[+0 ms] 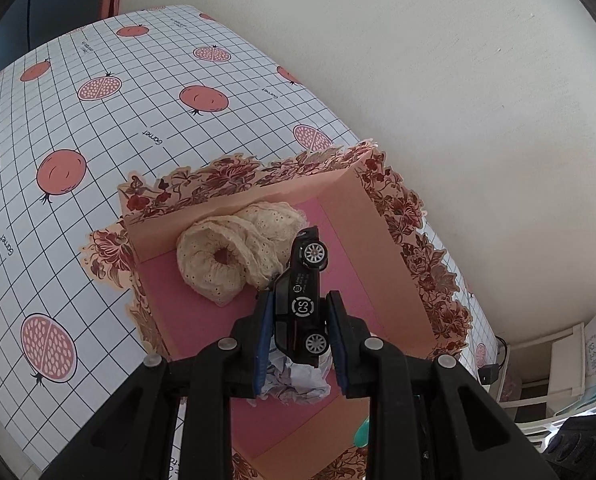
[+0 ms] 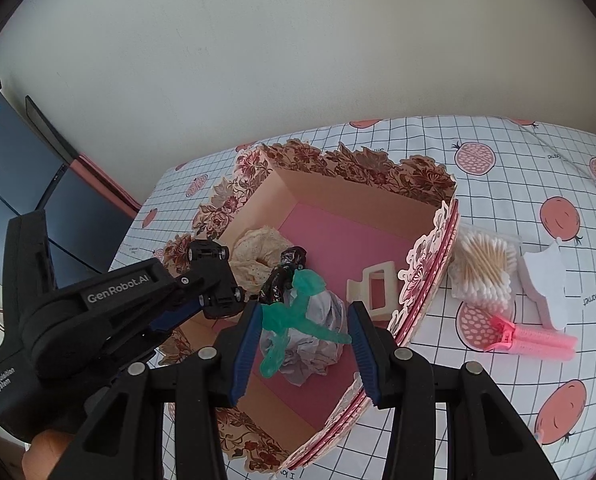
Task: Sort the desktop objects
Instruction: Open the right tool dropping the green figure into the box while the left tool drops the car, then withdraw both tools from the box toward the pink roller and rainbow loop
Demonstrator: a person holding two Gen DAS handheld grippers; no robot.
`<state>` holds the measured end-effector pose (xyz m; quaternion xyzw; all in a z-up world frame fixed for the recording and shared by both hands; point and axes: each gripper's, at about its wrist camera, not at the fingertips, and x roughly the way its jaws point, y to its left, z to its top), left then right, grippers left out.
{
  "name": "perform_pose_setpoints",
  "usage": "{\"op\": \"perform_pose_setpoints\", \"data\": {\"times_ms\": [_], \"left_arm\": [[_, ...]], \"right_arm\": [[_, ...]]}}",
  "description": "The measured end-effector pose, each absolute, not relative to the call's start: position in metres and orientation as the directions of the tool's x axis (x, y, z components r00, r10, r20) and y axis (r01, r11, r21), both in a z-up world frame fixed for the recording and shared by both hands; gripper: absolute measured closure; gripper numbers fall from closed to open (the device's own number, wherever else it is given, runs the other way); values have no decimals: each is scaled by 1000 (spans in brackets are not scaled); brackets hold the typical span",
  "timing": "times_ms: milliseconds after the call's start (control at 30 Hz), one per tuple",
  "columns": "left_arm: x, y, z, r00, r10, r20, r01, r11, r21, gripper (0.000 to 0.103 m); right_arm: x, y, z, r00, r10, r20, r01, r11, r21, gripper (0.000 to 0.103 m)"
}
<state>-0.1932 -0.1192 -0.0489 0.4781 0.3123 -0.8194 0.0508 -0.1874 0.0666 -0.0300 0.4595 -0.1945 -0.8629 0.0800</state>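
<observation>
Grippers hang over an open box [image 2: 362,196] with pink floor and flower-printed scalloped walls, which sits at the far edge of a table under a checked cloth with pomegranate prints [image 1: 97,128], against a pale wall.

The left gripper [image 1: 300,316] has its blue pads clamped on the sides of a black toy car [image 1: 302,300]; the car stands nose-up between them, wheels facing the right finger, above the box floor. The right wrist view shows the same gripper [image 2: 221,280] reaching in over the box's left wall, the car seen from beneath.

The right gripper [image 2: 304,332] holds a translucent green figure [image 2: 293,312] with a dark head: the left pad presses on its body, while the limb that stretches toward the right pad stops just short of it.

Inside the box, a cream lace scrunchie [image 1: 233,256] lies in the far left corner, a crumpled ball of paper [image 2: 318,336] sits below the grippers toward the near wall, and a cream hair claw [image 2: 374,284] rests by the right wall.

Outside the right wall, on the cloth, lie a bag of cotton swabs [image 2: 486,268], a white notched card [image 2: 546,288] and a pink clip [image 2: 534,336].
</observation>
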Motion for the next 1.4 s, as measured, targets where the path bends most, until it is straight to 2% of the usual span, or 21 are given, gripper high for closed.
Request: {"op": "perform_pose_setpoints", "data": {"times_ms": [367,467,600,900,1333,1400], "left_arm": [[-195,-117,-51,-520,212,-827,386,-806,-449,76],[-195,-117,-52,-515,209,-831,389,-807,-444,74],[-195,-117,-50,-518,204,-831,386,-811,-440,62],[-194,-117,-38,-534,187,-825,378,-820,-430,45],[-184,-111,-4,-589,163,-792,338,-841,-424,35],[-182,-108,4,-602,161,-782,324,-846,-424,29]], "right_arm": [[-189,65,-30,-557,-310,-770,-39,-917,398,55],[-188,64,-29,-555,-315,-770,-35,-916,399,51],[-187,63,-27,-556,-320,-767,-30,-915,403,46],[-184,66,-19,-560,-314,-767,-39,-915,403,39],[-172,78,9,-593,-282,-754,-56,-920,389,27],[-169,82,13,-603,-274,-749,-63,-920,388,24]]}}
